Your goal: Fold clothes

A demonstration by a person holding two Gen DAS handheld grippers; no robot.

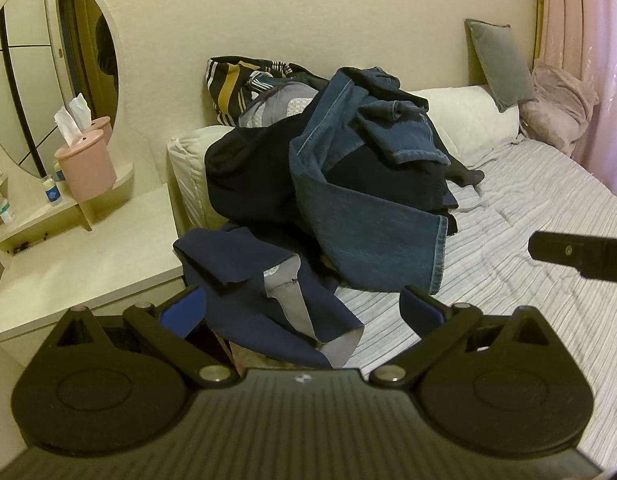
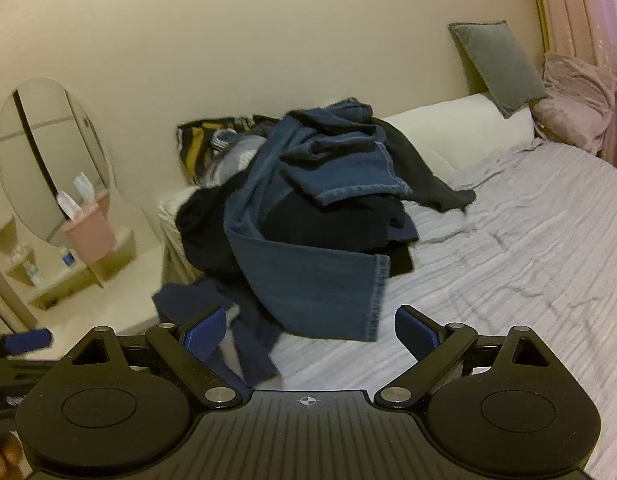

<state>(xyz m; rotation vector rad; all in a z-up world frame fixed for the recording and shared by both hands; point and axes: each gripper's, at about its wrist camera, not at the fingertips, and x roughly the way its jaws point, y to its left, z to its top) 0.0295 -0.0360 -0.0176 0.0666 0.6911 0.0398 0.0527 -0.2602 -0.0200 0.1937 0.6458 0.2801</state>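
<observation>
Two grippers, both with jaws spread wide and nothing between the blue pads. Left gripper hangs low over the near edge of the bed; a navy garment with grey lining lies directly ahead of its jaws and partly between them, its folded-back hem close to the left pad, not pinched. Beyond the jaws, further ahead, sits the clothes pile: blue jeans draped over the top and down the front, one leg spread flat toward the jaws, dark garments underneath, a striped yellow-and-black piece at the back against the wall. Black sock or sleeve end trails out to the right of the pile onto the striped sheet.

Right gripper also hovers over the sheet, the jeans' leg hem just ahead of and between its jaws, apart from both pads. Navy garment lies ahead of its left finger, blurred in this view. A tip of the right gripper shows at the far right edge in the left wrist view.

Off to the left of both jaws: white bedside unit with oval mirror and pink tissue holder. Ahead-right, by the headboard: grey cushion, pink blanket, white pillow.
</observation>
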